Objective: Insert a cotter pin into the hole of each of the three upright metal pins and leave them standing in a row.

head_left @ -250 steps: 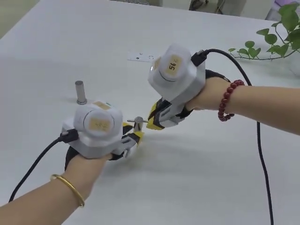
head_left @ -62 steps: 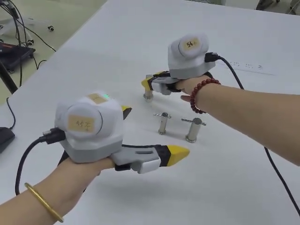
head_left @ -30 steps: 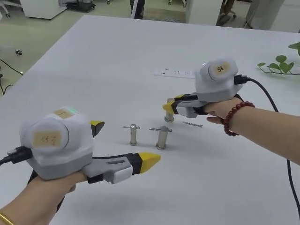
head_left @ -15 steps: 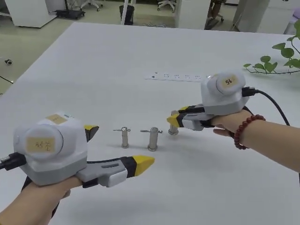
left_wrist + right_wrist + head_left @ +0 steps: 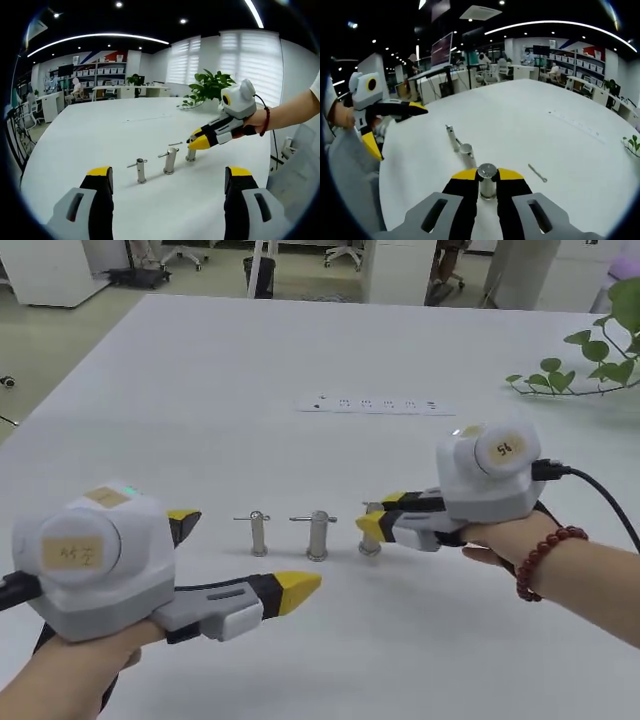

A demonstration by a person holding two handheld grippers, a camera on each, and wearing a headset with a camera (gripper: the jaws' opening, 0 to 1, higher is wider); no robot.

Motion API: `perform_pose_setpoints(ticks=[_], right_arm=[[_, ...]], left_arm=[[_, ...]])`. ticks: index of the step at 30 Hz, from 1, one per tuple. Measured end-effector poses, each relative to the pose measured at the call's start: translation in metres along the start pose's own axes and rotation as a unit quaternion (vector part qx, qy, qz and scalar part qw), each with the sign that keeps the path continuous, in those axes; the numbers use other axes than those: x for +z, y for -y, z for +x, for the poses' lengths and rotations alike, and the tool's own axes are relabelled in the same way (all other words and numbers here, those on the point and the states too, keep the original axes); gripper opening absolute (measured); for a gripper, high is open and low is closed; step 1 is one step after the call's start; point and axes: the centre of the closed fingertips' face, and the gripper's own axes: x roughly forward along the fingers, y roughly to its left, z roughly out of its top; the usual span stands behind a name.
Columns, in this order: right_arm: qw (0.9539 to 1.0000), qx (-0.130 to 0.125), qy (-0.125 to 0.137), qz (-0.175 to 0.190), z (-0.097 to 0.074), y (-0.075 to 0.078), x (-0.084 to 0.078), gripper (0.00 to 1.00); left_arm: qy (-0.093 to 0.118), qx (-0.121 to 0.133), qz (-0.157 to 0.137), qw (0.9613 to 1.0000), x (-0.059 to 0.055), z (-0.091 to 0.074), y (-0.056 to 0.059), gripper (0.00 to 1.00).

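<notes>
White counter (image 5: pixel 200 390) stretches across an open office, with desks and chairs beyond its far edge. Right tongs (image 5: pixel 487 176) are closed around the end metal pin (image 5: pixel 487 189), one yellow-tipped jaw pressed to each side of its shaft just below the flat head. That pin stands upright on the counter. Left tongs (image 5: pixel 242 550) are spread wide and grip nothing, low over the near part of the counter with their tips toward the row.

Just beside the gripped pin stands the middle metal pin (image 5: pixel 317 538), upright, with a cotter pin (image 5: pixel 300 519) sticking out sideways through the hole near its top. Next along is the leftmost metal pin (image 5: pixel 259 536), also upright, with a second cotter pin (image 5: pixel 243 518) crosswise through its top. The three stand in a straight line, apart from one another.

A loose cotter pin (image 5: pixel 537 173) lies flat on the counter near the gripped pin, to its right in the right gripper view, touching nothing. Farther back a white power strip (image 5: pixel 375 404) lies along the counter, and a leafy green plant (image 5: pixel 600 340) trails over the far right corner. A red beaded bracelet (image 5: pixel 540 555) circles the wrist behind the right tongs.
</notes>
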Motion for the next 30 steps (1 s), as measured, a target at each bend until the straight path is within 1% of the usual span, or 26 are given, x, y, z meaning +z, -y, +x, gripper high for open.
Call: perform_pose_setpoints(ticks=[3, 6, 10, 18, 23, 30], right_arm=[[0.9999, 0.007, -0.003, -0.015, -0.001, -0.011, -0.004, 0.13], [0.9998, 0.012, -0.002, -0.017, -0.001, -0.019, -0.007, 0.13], [0.9999, 0.007, 0.0, -0.016, 0.0, -0.029, -0.009, 0.14], [0.9999, -0.013, 0.008, -0.006, 0.006, -0.039, -0.01, 0.14], [0.9998, -0.018, 0.01, 0.001, 0.009, -0.044, -0.012, 0.14], [0.9994, -0.031, 0.009, 0.015, 0.013, -0.046, -0.017, 0.14]], left_arm=[[0.0, -0.001, 0.0, 1.0, 0.0, -0.001, 0.002, 0.92], [-0.001, -0.001, 0.0, 1.0, -0.001, -0.001, 0.002, 0.92], [0.001, -0.001, 0.001, 1.0, 0.0, -0.001, 0.002, 0.91], [0.001, -0.002, 0.003, 1.0, 0.0, -0.002, 0.004, 0.9], [0.0, 0.0, 0.006, 1.0, -0.001, -0.002, 0.002, 0.9], [0.0, -0.001, 0.011, 0.9999, -0.002, -0.002, 0.003, 0.89]])
